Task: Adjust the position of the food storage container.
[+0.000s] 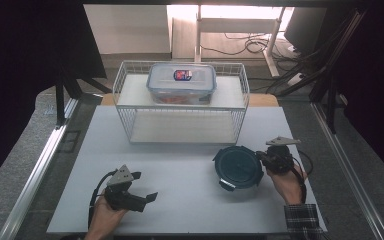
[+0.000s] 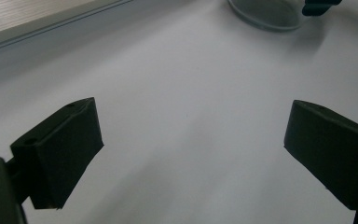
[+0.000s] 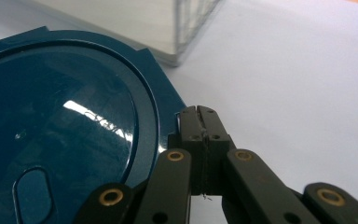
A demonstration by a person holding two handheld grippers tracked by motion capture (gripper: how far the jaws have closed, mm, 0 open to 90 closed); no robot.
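High view, left to right: the left gripper (image 1: 141, 186), black with a grey three-cornered plate on top, sits low over the near left part of the white rectangular tabletop (image 1: 180, 210), held in the person's left hand (image 1: 102, 216); its jaws stand spread wide with nothing between them, and the left gripper view confirms bare white surface between the two black pads (image 2: 60, 151). At centre back, a white wire two-tier rack (image 1: 181, 102) stands on the tabletop, and a clear rectangular plastic food box with a snap-on lid (image 1: 181, 82) rests on its upper shelf. In front of the rack's right end lies a round dark teal plastic container lid with clip tabs (image 1: 237, 167), flat on the tabletop. The right gripper (image 1: 261, 159), held in the person's right hand (image 1: 286, 182) with a checked sleeve behind it, meets the lid's right edge. In the right gripper view its jaws are pressed together at the lid's rim (image 3: 170, 109); whether the rim is pinched between them cannot be told.
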